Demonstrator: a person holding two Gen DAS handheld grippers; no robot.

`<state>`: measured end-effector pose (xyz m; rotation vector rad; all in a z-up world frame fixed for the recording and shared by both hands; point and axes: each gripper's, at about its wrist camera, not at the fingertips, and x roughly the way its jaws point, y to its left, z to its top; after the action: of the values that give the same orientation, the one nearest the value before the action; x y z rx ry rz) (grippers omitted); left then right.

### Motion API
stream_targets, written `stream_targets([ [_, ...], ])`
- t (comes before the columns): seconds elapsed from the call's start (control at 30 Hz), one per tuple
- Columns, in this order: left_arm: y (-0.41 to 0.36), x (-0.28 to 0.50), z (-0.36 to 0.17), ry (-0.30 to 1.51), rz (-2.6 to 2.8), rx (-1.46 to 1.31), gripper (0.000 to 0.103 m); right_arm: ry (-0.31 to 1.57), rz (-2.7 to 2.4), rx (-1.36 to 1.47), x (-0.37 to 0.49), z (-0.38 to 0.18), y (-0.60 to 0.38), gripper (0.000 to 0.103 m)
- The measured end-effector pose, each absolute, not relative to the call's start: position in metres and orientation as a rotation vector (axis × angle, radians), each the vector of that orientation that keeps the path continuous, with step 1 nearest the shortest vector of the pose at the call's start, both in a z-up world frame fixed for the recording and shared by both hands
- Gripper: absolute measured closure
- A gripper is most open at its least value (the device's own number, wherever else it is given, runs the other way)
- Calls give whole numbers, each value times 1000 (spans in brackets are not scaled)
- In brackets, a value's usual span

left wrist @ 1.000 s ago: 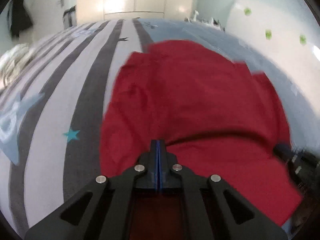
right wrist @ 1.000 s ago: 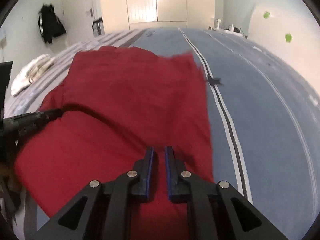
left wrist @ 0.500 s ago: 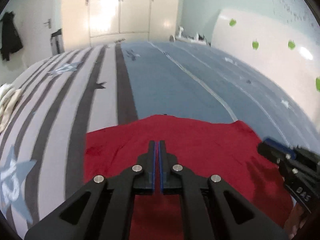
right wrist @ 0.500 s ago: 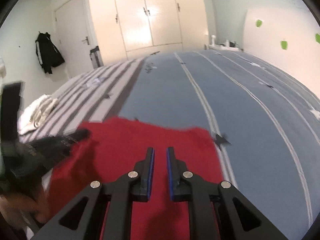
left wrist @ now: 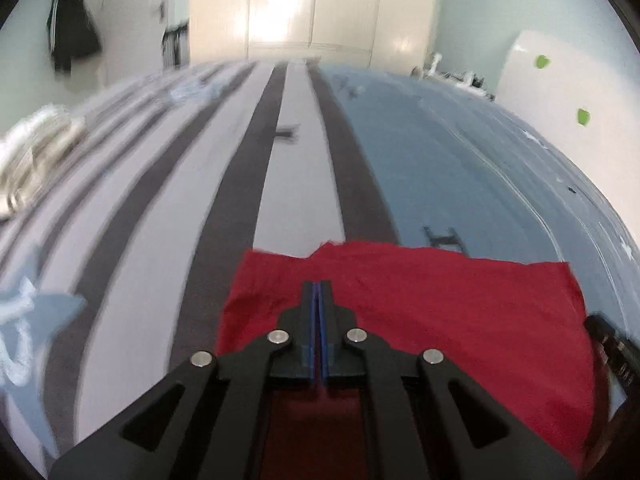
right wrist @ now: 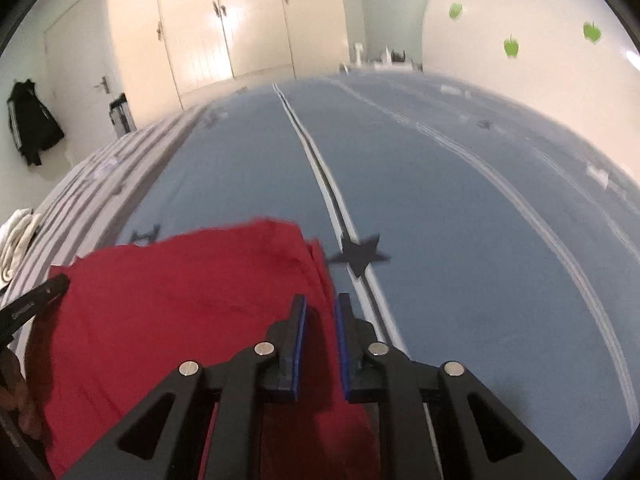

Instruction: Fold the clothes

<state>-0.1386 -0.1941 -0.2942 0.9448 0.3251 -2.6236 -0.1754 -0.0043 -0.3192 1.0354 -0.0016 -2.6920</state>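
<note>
A red garment (left wrist: 440, 300) lies folded on the striped bed cover, its far edge straight across both views; it also shows in the right wrist view (right wrist: 180, 300). My left gripper (left wrist: 318, 292) is over the garment's left part with its jaws pressed together; no cloth shows between the tips. My right gripper (right wrist: 320, 308) is over the garment's right edge, jaws a little apart with red cloth seen between them. The tip of the right gripper shows at the left view's right edge (left wrist: 612, 344), and the left gripper shows at the right view's left edge (right wrist: 32, 304).
The bed cover (left wrist: 280, 180) has grey and white stripes on the left and blue (right wrist: 480, 220) on the right, with a black star (right wrist: 360, 258). A pale crumpled cloth (left wrist: 32, 152) lies far left. Wardrobe doors (right wrist: 224, 24) and a hanging dark jacket (right wrist: 32, 124) stand beyond the bed.
Both grippers pulled back and tilted up, so the red garment went from spread out ahead to a short folded band near the fingers. The right jaws have widened a little.
</note>
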Motion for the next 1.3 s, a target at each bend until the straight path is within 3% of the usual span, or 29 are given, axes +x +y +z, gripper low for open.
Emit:
stream_targets([
  [0.17,-150,-110,-271,414,-2829,930,101,25,-2520,910,-149,-295,-31,88],
  [0.27,-126,-111,-297,299,-2816,1082,101,85,-2462,931,-136,-304,-47,88],
  [0.4,-148,-103,-315,395,-2781,1112,101,89,-2511,1057,-142,-334,-26,91],
  [0.5,-159,-88,-303,313,-2690,1029,101,69,-2635,1069,-144,-323,12,90],
  [0.67,-175,-41,-275,404,-2645,960,101,68,-2655,1075,-125,-312,44,90],
  [0.77,-154,-17,-268,390,-2743,974,94,24,-2566,1012,-94,-297,42,85],
  [0.9,-134,-12,-288,372,-2756,1095,93,58,-2387,971,-59,-296,5,85],
  [0.97,-136,-13,-311,344,-2697,1158,93,168,-2389,1000,-53,-315,-10,85],
  [1.07,-157,0,-313,416,-2652,1106,94,166,-2421,1075,-64,-335,0,91],
  [1.1,-164,5,-312,442,-2638,1085,94,144,-2431,1100,-68,-339,6,101],
  [1.13,-171,10,-312,467,-2623,1065,94,129,-2445,1117,-72,-341,12,102],
  [1.2,-185,21,-306,469,-2572,1024,86,128,-2481,1124,-75,-334,28,102],
  [1.3,-204,32,-309,499,-2503,1053,85,123,-2525,1160,-78,-324,53,97],
])
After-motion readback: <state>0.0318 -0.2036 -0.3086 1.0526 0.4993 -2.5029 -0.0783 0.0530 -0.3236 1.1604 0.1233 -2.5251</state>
